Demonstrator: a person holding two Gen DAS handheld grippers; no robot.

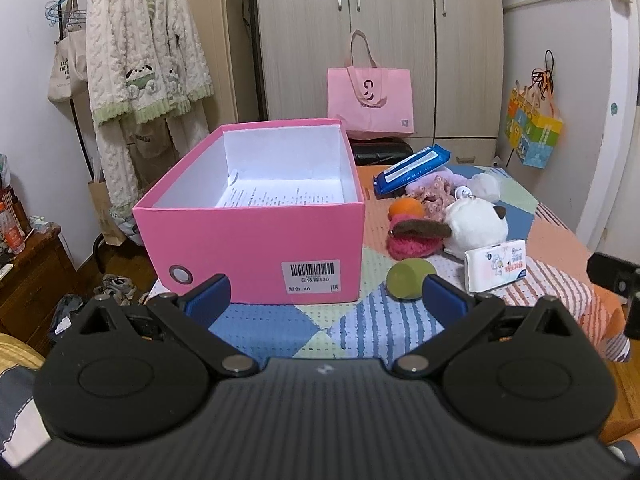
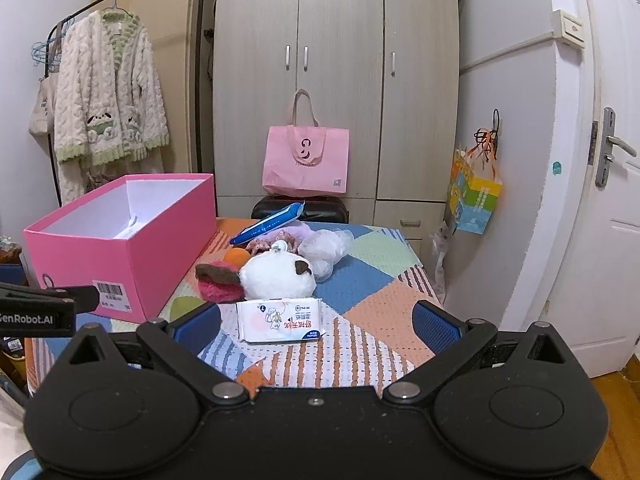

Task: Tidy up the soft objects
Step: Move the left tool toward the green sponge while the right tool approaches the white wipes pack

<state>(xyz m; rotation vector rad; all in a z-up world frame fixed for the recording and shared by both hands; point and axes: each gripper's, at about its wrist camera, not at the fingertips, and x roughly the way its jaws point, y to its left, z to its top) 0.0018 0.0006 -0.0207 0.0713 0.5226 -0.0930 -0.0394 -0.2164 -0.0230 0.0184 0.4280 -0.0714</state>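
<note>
both grippers, left gripper [image 1: 326,294] and right gripper [image 2: 316,320], gape empty over the patchwork cloth [image 2: 360,280]; pink box [image 1: 248,236] centre-left, wardrobe [image 2: 336,80] behind.

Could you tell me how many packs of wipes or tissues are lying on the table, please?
2. The white tissue pack lies nearest the right gripper, in front of the plush toy. The blue wipes pack lies behind the pile, toward the wardrobe. Others could be hidden under the pile.
</note>
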